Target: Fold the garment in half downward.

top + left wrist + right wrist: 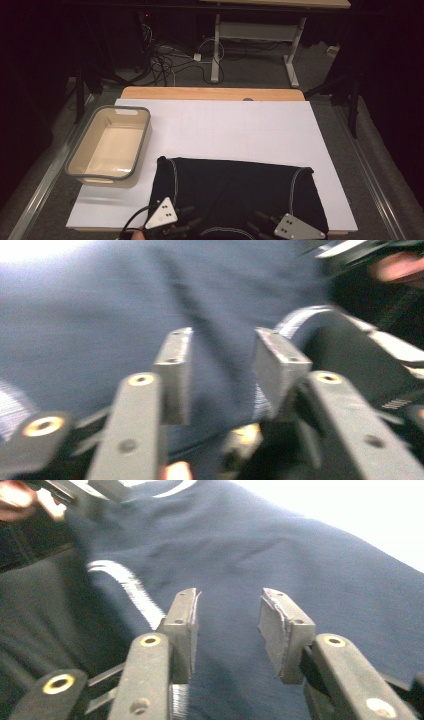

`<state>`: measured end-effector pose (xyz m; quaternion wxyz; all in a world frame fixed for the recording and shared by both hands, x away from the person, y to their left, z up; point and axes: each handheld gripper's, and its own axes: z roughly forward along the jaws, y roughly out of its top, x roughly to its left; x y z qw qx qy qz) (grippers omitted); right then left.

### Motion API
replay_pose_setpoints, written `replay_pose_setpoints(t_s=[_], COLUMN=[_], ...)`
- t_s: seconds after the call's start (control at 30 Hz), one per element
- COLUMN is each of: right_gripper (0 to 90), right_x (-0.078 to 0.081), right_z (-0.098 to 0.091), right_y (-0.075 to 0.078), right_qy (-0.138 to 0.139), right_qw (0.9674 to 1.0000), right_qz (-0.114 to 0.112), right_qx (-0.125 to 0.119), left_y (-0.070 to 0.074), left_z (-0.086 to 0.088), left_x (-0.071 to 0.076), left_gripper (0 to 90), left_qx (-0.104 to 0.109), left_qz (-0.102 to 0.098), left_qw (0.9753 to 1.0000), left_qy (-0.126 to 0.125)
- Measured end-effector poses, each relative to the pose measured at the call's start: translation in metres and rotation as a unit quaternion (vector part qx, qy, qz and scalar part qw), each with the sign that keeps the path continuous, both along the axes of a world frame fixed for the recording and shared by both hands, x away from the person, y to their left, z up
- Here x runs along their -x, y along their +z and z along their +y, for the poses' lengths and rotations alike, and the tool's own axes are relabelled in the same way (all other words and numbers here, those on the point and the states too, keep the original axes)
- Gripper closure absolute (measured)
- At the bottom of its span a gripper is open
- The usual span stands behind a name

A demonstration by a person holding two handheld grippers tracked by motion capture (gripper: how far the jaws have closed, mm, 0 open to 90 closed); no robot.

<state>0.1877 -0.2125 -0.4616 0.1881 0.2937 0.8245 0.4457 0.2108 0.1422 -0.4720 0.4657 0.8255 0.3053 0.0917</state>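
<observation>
A dark navy garment (235,190) with white stitched hems lies spread flat on the near half of a white board (240,127). My left gripper (192,216) hovers at the garment's near left part, its jaws pointing right. In the left gripper view the left gripper (222,340) is open, with the blue cloth (100,330) lying beneath and a white hem (300,320) beside the right jaw. My right gripper (257,223) sits at the near middle edge, pointing left. In its own view the right gripper (227,597) is open just above the cloth (300,565), with nothing pinched.
A cream basin with a grey rim (120,108) stands empty on the board's left side. Past the board runs the wooden table edge (210,93), then floor cables (165,60) and a desk frame (216,45). The board's far half is bare.
</observation>
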Motion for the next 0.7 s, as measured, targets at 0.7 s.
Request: replay_pose_setpoints(t_s=[0.7], right_gripper=[80.1], right_x=[-0.045], right_z=[-0.082], right_y=[-0.023], right_qy=[-0.174], right_qw=[0.9834], right_qz=[0.052], right_qx=[0.001], left_y=[-0.018], left_z=[0.036], left_x=[-0.010], left_gripper=[73.2], left_qx=[-0.025], left_qz=[0.013], left_qw=[0.9958], left_qy=[0.087])
